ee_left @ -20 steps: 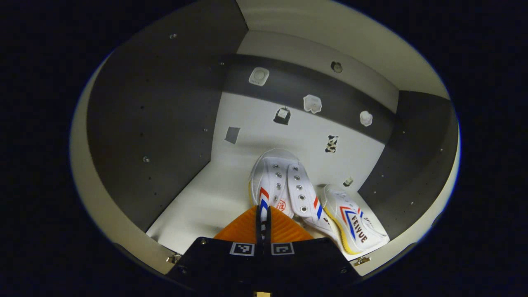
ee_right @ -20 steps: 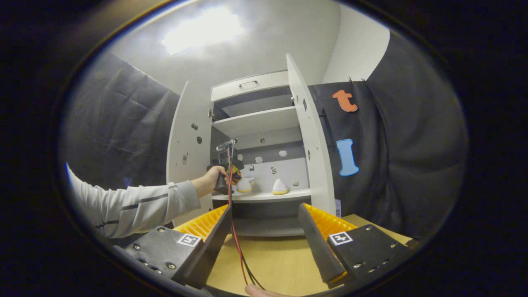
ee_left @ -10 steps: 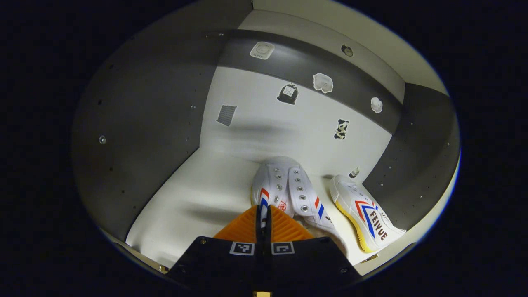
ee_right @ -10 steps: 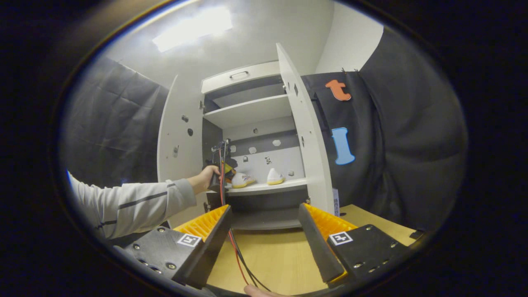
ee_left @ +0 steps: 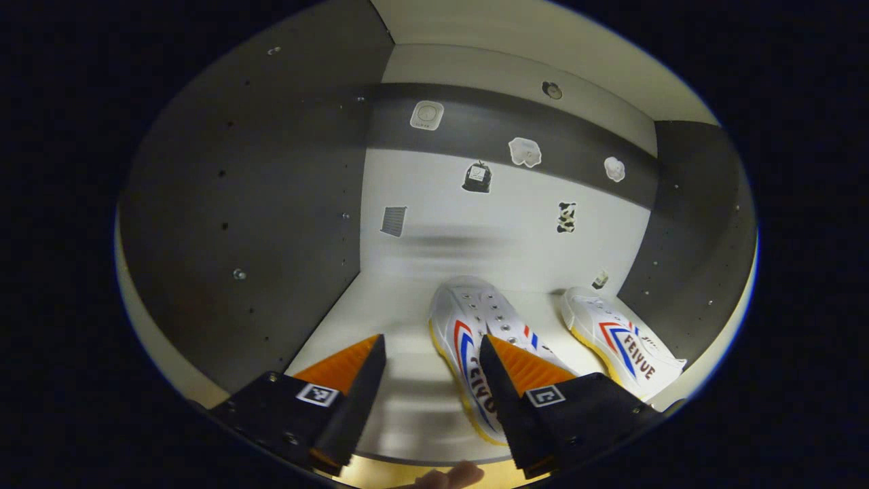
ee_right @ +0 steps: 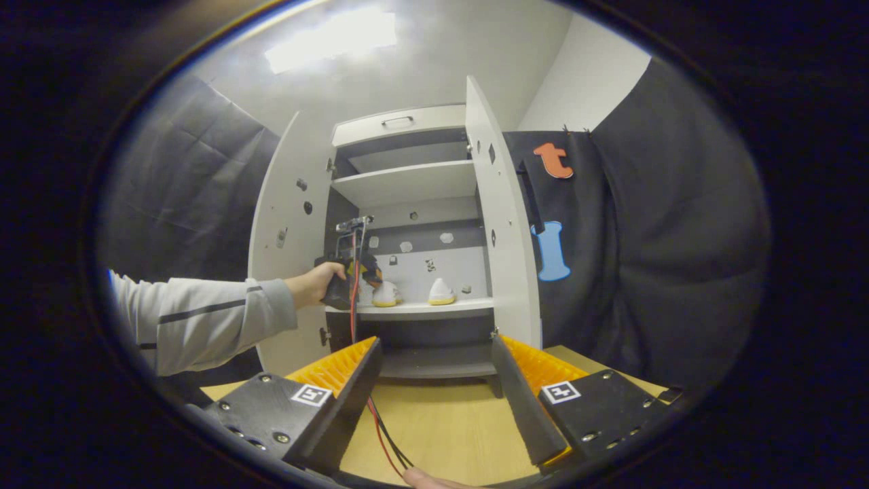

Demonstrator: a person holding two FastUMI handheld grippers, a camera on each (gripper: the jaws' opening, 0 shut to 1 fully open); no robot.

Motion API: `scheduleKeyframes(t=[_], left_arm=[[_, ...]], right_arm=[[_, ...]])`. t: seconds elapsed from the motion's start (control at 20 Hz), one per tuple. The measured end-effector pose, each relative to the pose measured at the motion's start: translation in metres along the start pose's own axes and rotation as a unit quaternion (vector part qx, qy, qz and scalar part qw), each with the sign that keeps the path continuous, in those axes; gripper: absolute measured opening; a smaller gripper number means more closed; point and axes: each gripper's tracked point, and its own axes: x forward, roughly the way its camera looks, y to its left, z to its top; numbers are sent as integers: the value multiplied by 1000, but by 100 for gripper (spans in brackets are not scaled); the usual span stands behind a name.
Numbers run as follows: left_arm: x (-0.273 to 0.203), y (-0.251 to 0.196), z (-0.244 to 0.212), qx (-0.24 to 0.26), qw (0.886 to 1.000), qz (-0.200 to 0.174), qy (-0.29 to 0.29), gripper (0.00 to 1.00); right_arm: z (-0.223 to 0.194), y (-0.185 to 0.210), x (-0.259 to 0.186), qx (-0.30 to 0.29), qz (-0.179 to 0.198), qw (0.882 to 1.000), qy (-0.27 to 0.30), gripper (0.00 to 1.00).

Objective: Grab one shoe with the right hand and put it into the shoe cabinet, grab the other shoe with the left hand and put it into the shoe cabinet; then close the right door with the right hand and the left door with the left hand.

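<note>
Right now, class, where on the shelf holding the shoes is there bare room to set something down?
Free: the shelf between the dark left side wall and the nearer shoe. Crowded: the right half, where the other shoe lies close to the right wall.

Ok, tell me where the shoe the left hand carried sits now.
In the left gripper view the left shoe lies on the cabinet shelf, beside the other shoe, with the open left gripper around its near end.

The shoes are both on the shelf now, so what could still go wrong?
The open left gripper sits close around the nearer shoe; pulling back carelessly could drag it off the shelf. Both doors, left door and right door, stand wide open, and the cable hanging off that gripper might catch when closing.
</note>
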Motion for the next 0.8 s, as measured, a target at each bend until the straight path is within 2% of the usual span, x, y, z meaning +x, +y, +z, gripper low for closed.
scheduleKeyframes(t=[0.05,0.1,0.25,0.4,0.65,0.8], left_arm=[[-10,-2,4,-5,1000,-7,-4,98],[-18,0,6,-4,1000,-6,-11,100],[-52,2,11,21,999,-5,-32,97],[-91,-8,-4,56,998,-31,-23,97],[-179,-32,-14,102,988,-70,-88,96],[-225,-33,-29,133,981,-67,-123,97]], right_arm=[[-3,2,-2,2,1,1000,4,96],[-6,4,-3,4,1,1000,9,95],[-5,3,-7,1,0,1000,12,97],[-4,-7,-7,2,-17,1000,13,97],[10,-25,-9,16,-40,999,1,97],[25,-44,-12,-6,-53,999,-9,96]])
